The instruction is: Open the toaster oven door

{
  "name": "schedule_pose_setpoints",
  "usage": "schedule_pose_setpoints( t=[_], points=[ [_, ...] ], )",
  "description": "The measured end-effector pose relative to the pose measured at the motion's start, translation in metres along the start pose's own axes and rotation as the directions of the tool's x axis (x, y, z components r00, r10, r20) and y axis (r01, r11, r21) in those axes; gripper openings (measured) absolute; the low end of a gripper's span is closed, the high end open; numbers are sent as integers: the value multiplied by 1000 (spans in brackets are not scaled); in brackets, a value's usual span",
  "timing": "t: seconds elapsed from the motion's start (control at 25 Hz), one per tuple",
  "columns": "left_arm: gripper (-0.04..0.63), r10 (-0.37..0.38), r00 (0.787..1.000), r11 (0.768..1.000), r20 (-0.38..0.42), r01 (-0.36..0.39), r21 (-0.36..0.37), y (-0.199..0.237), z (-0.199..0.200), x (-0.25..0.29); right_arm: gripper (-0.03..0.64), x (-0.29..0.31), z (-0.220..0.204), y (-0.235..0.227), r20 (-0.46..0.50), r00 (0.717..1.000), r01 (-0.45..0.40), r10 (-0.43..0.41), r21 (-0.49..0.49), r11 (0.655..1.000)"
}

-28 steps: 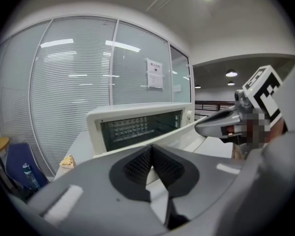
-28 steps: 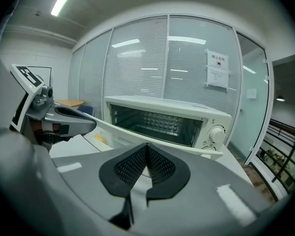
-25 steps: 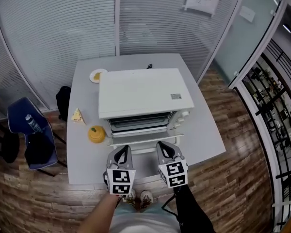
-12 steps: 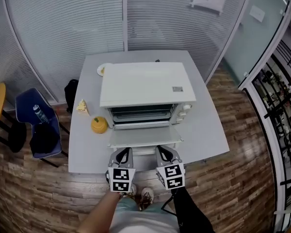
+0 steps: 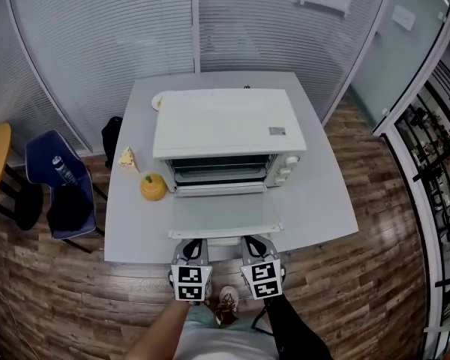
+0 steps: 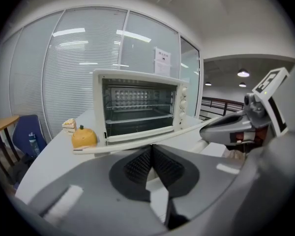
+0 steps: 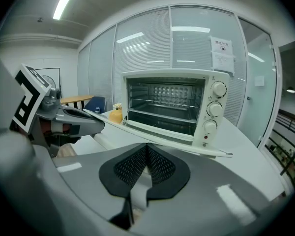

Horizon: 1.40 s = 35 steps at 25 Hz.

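A grey tabletop (image 5: 315,201) stands on a wood floor before a wall of blinds, carrying a white toaster oven (image 5: 221,122) at its middle. A blue chair (image 5: 56,193) sits to the tabletop's left with a bottle (image 5: 62,172) on its seat.

The oven door (image 5: 225,214) is down and open, lying level and reaching toward the near edge of the tabletop, so that the wire racks inside show in both gripper views.

At that near edge a person holds the left tongs (image 5: 193,246) and the right tongs (image 5: 256,244) side by side, just near of the door's front rim. The left tongs (image 6: 151,154) are closed together on nothing, and so are the right tongs (image 7: 146,154); no view settles whether either touches the door.

An orange fruit (image 5: 152,187) sits on the tabletop just left of the oven's front corner. A cake slice (image 5: 127,157) lies farther back on the same side. A small plate (image 5: 157,100) peeks out at the oven's far left corner. Three knobs (image 7: 214,107) run down the right of the oven's face.
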<state>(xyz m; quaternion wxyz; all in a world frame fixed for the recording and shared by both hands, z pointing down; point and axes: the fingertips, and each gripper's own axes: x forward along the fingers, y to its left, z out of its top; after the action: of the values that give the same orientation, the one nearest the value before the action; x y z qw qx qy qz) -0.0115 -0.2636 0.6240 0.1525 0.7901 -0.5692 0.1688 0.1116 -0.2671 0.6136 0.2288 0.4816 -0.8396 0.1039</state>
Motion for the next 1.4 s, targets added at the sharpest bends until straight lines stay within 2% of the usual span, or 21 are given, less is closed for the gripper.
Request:
schedule_pose_setpoints(
  t=[0.4, 0.68, 1.16, 1.4],
  points=[
    [57, -4, 999, 999, -35, 2, -45, -4, -39, 7, 2, 5, -32, 2, -4, 1000, 18, -18, 65, 998],
    [58, -7, 999, 988, -47, 0, -155, -4, -62, 15, 2, 14, -58, 2, -22, 999, 31, -29, 137, 990],
    [58, 43, 999, 985, -14, -45, -169, -3, -88, 21, 2, 25, -84, 3, 2, 998, 56, -57, 192, 980],
    [57, 83, 996, 981, -24, -86, -172, -3, -94, 24, 2, 27, -89, 2, 18, 998, 63, -68, 183, 981]
  ],
)
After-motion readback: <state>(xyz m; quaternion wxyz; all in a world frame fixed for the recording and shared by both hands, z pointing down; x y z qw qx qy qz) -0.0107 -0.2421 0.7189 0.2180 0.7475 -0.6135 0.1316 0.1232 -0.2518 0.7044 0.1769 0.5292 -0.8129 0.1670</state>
